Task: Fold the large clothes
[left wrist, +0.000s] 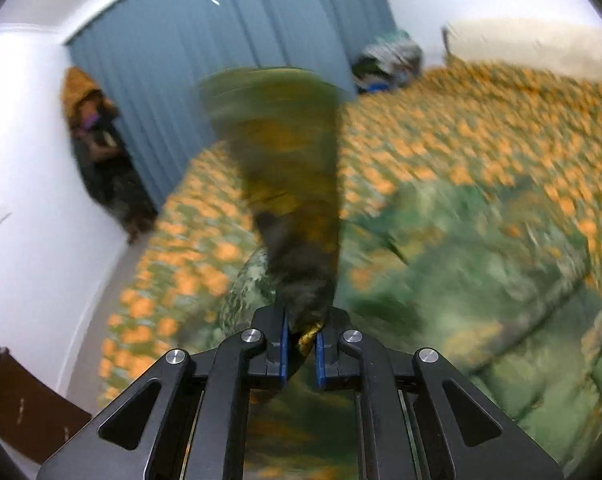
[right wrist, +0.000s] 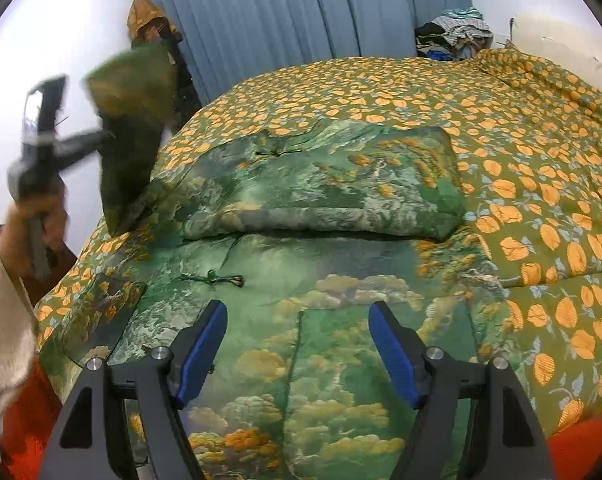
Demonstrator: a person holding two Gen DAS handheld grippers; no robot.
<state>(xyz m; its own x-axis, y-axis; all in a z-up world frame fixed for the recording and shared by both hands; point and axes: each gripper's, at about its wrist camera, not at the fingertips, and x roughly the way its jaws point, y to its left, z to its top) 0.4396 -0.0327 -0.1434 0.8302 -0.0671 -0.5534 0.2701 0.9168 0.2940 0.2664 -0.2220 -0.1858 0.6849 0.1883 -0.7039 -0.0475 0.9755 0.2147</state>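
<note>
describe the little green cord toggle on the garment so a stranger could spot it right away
Start at the bed with the orange-leaf cover, then the green landscape-print garment spread on it. On its near half, left of centre, lies a short dark green cord with a green bead, the only knotted string beside flat printed fabric.

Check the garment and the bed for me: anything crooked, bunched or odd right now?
Nothing damaged. The green printed garment lies partly folded on the bedspread, while one sleeve is lifted off the bed's left side, pinched in the left gripper. The right gripper hangs open over the lower half, holding nothing.
</note>
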